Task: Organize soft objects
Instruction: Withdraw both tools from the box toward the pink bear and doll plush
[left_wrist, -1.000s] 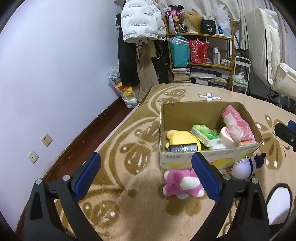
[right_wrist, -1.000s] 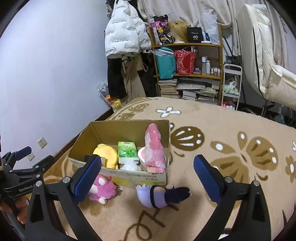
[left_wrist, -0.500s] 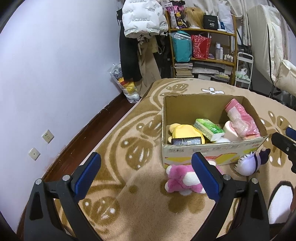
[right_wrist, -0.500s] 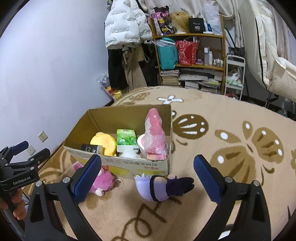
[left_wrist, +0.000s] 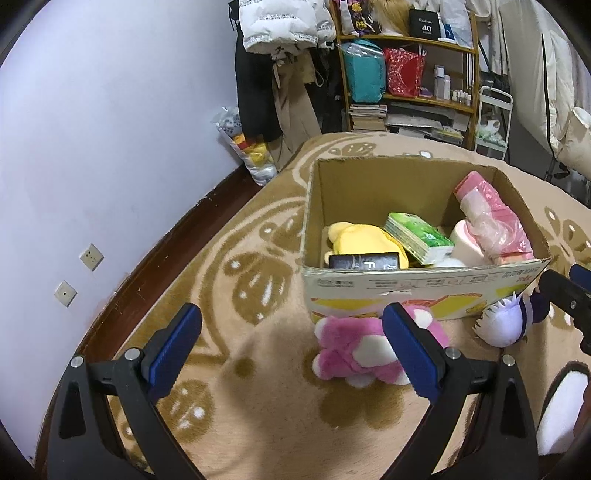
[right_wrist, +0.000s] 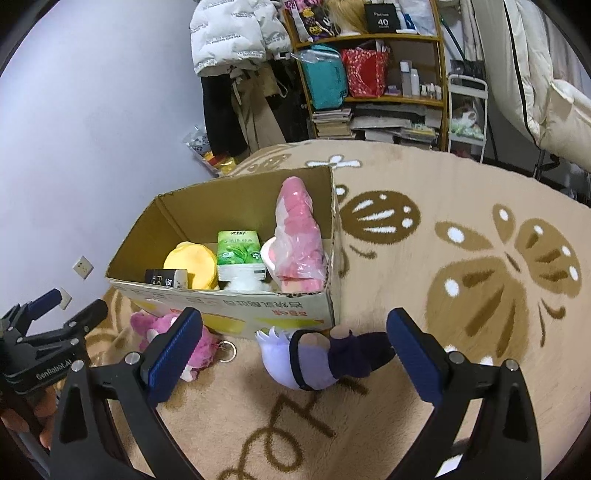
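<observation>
An open cardboard box stands on the carpet. It holds a yellow plush, a green tissue pack, a pink plastic-wrapped bundle and a black item. A pink plush lies on the carpet in front of the box. A purple-and-white plush lies beside it. My left gripper is open, the pink plush by its right finger. My right gripper is open, above the purple plush.
A beige carpet with brown flower patterns covers the floor. A purple wall is on the left. A cluttered wooden shelf, hanging coats and a plastic bag stand behind the box.
Both grippers have moved forward and down toward the box and the plush toys. Both have stayed open.
</observation>
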